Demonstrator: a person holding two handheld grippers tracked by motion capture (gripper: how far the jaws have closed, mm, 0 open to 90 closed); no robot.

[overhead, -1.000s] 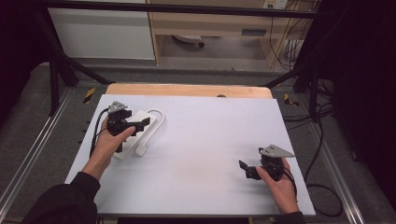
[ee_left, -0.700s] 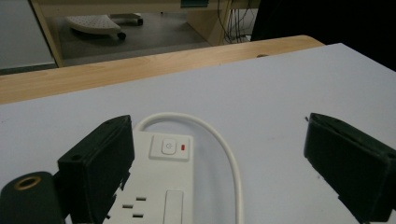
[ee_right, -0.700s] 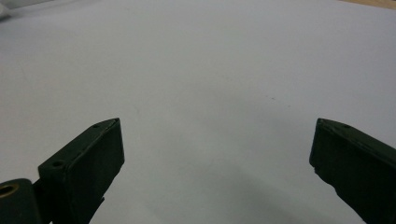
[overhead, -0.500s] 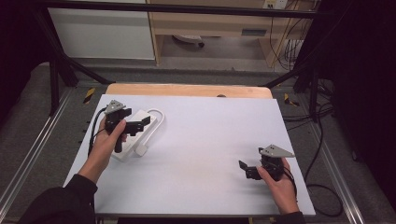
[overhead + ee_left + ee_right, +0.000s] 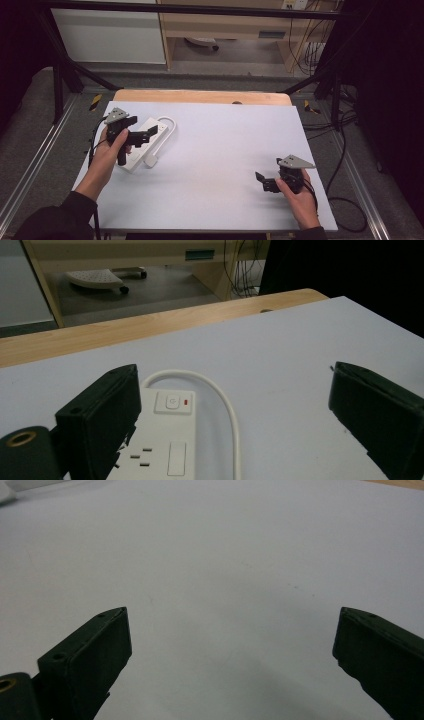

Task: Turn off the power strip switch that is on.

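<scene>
White sheet (image 5: pixel 215 165) covers the wooden table (image 5: pixel 200 96); grey floor (image 5: pixel 240 52) beyond.

Power strip (image 5: pixel 142 142) near left edge of table (image 5: pixel 220 150), toward far left corner; white cord (image 5: pixel 167 122) loops at its far end; plug (image 5: pixel 150 161) just beside its right side; left gripper (image 5: pixel 145 136) spread wide over strip, one jaw at strip's edge, other jaw over bare surface; centre, far right corner, near edge open for passage; right gripper (image 5: pixel 260 181) near right near corner, jaws apart over bare surface.
</scene>
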